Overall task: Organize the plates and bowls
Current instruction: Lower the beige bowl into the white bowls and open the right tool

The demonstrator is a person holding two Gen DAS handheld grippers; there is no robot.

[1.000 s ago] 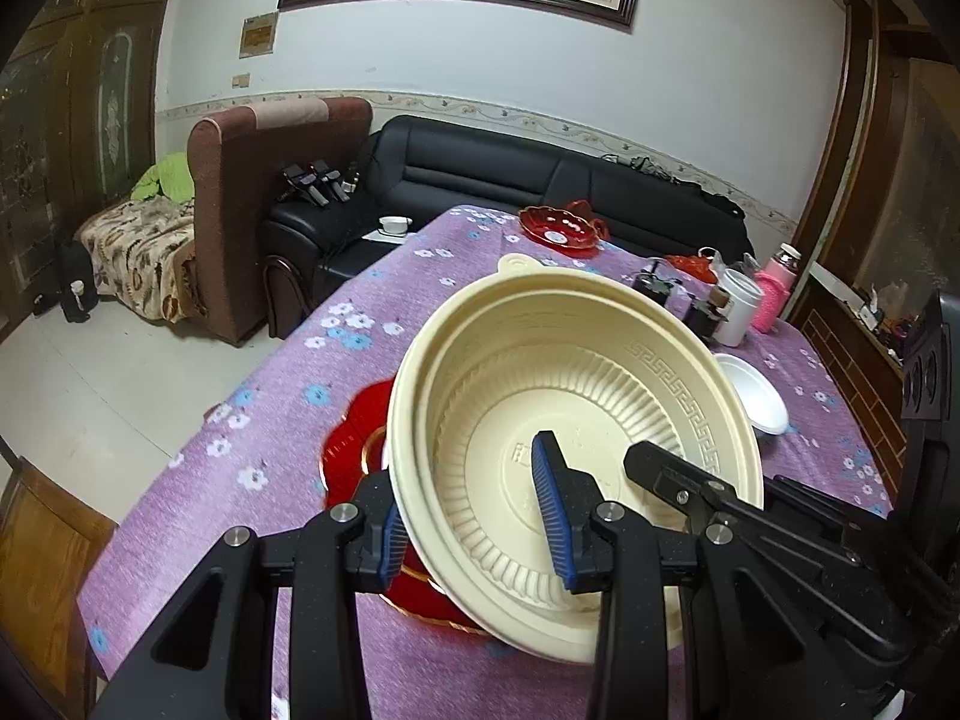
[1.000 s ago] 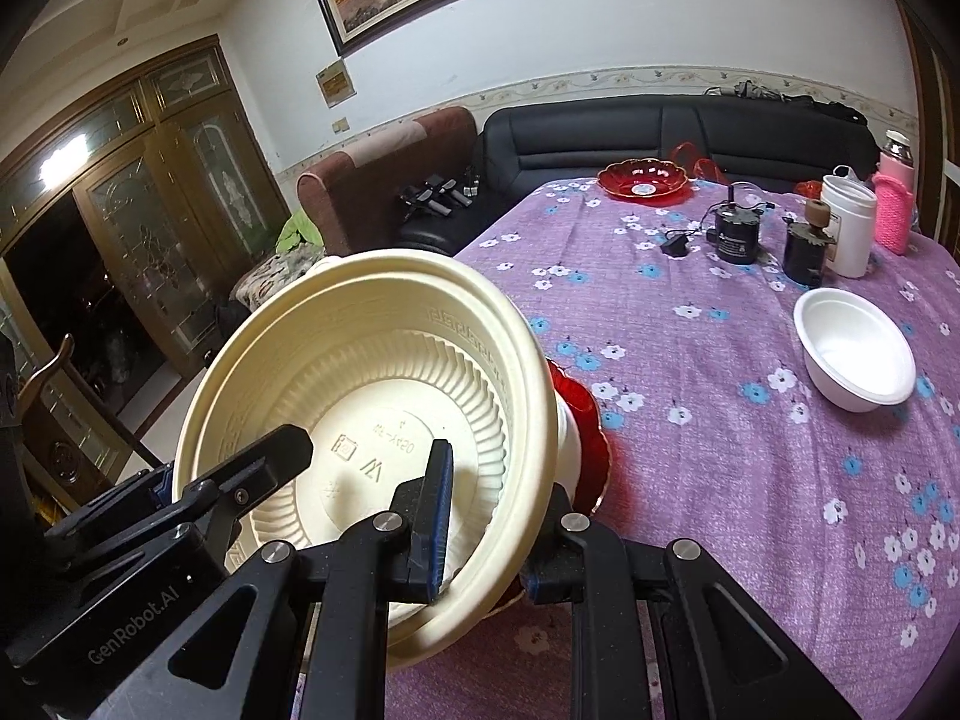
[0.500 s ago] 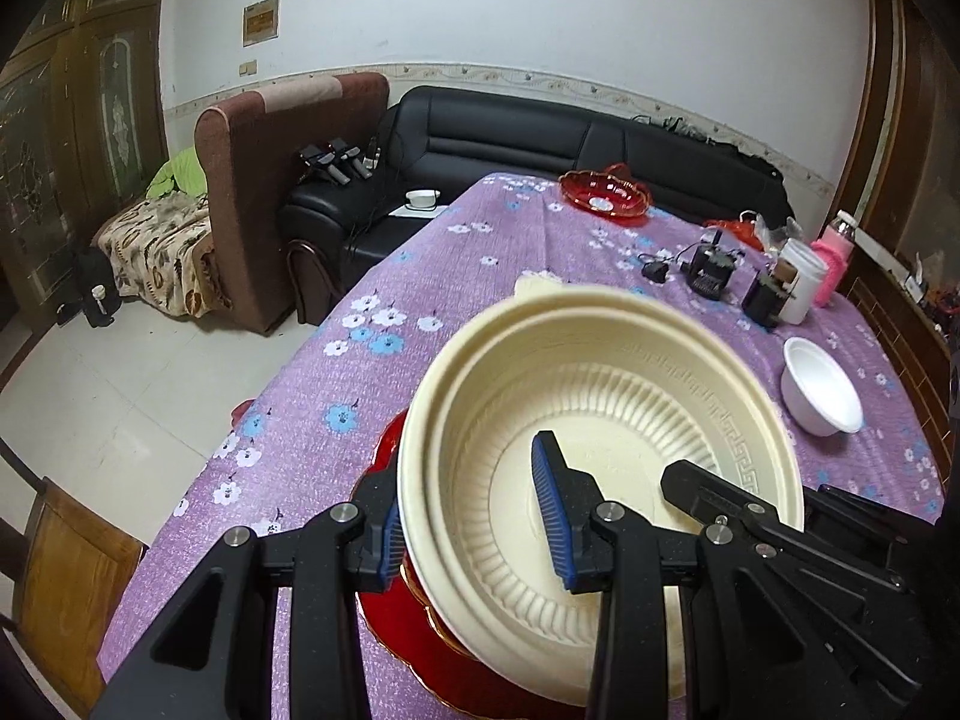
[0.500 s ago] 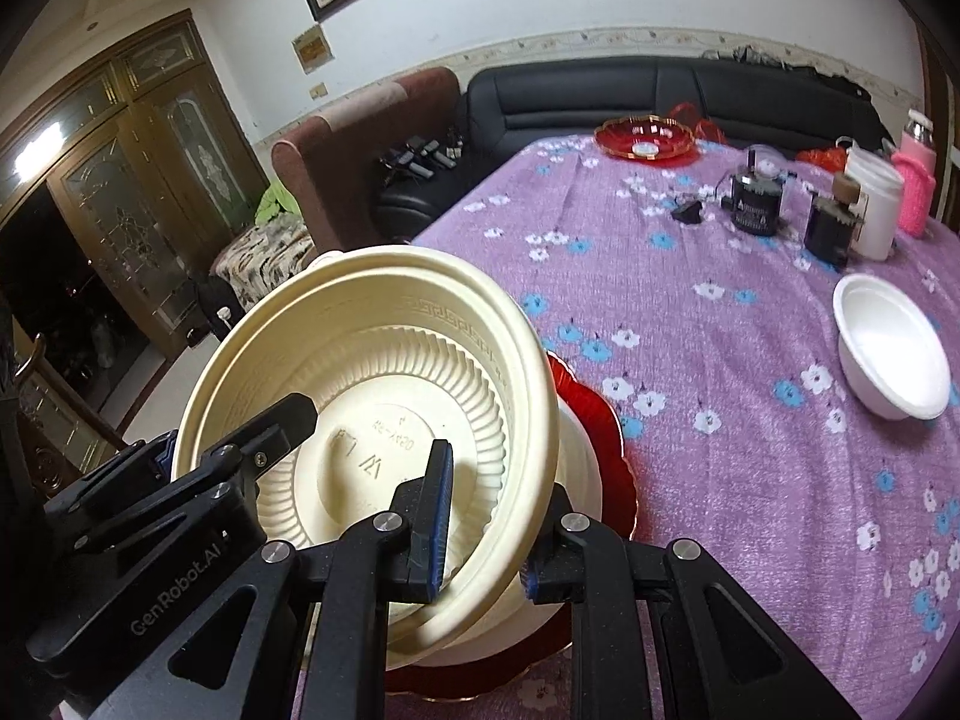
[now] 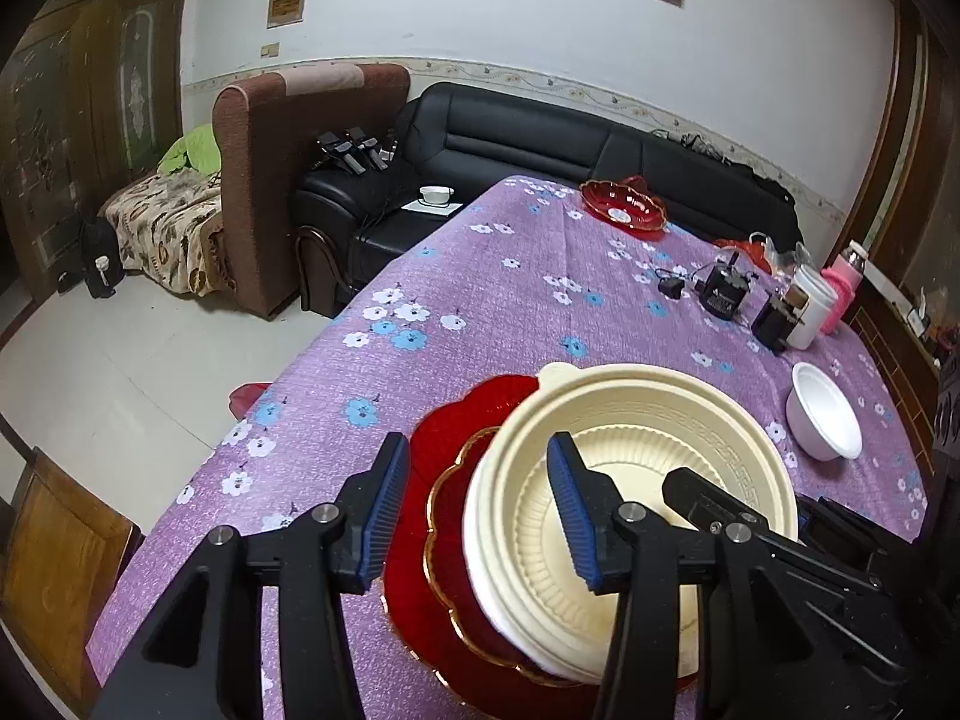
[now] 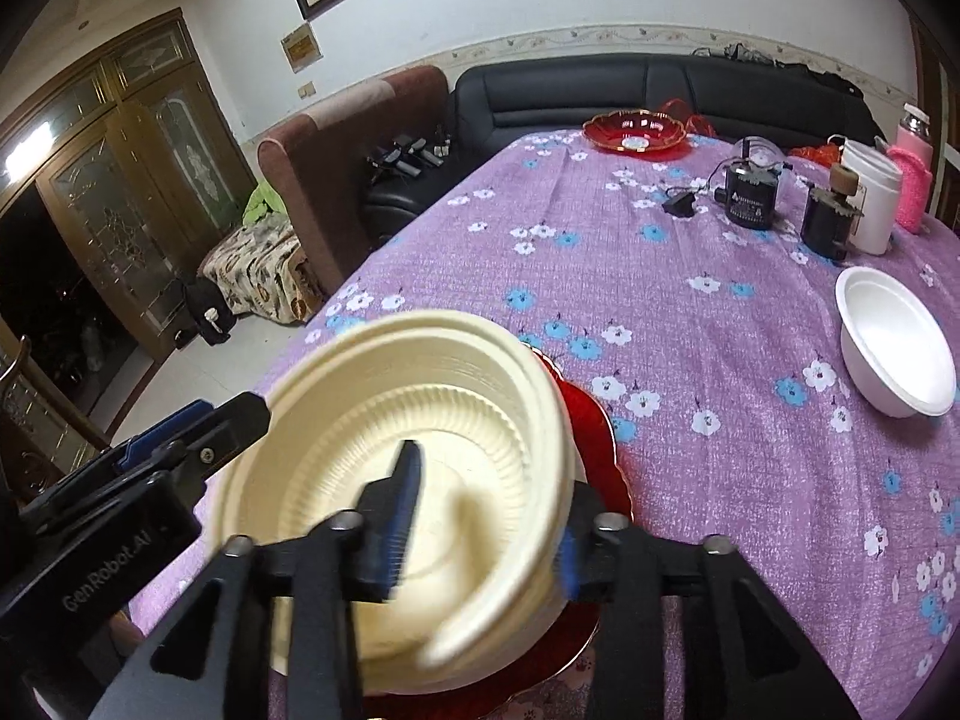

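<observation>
A cream plastic bowl sits in a stack on a red gold-rimmed plate at the near end of the purple flowered table. My left gripper is open, its fingers astride the bowl's left rim and apart from it. My right gripper is also open, astride the bowl's right rim; this view is blurred. The red plate shows under the bowl. A small white bowl stands alone to the right, also in the right wrist view.
A red dish stands at the table's far end. Black devices, a white jar and a pink bottle stand far right. A black sofa and brown armchair stand beyond the table. A wooden chair is at the near left.
The cream bowl has come down from a tilted hold onto the stack on the red plate. Both grippers have opened and let go of its rim.
</observation>
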